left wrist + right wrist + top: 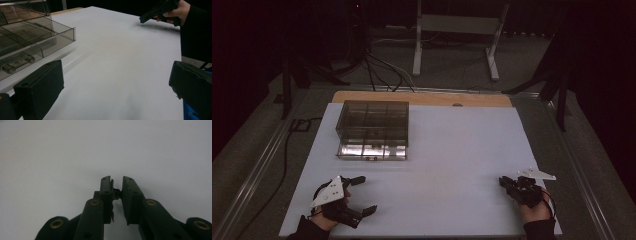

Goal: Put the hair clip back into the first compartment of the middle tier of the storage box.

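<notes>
A smoky clear plastic box (372, 129) with several compartments stands on the white table top (452, 150) at the back left. In the left gripper view the box (37, 32) lies just ahead to the left, with a clear handle on its front. My left gripper (367, 194) rests near the front left edge, jaws wide apart and nothing between them (116, 87). My right gripper (503, 181) sits at the front right, also seen far off (142, 19). Its jaws (117, 180) stand nearly together over bare table. A small dark bit shows in the narrow gap; I cannot tell what it is.
A wooden strip (422, 97) runs along the table's far edge. Beyond it are floor cables (382, 70) and a metal stand (457, 25). A wide stretch of white surface separates the box and the two hands.
</notes>
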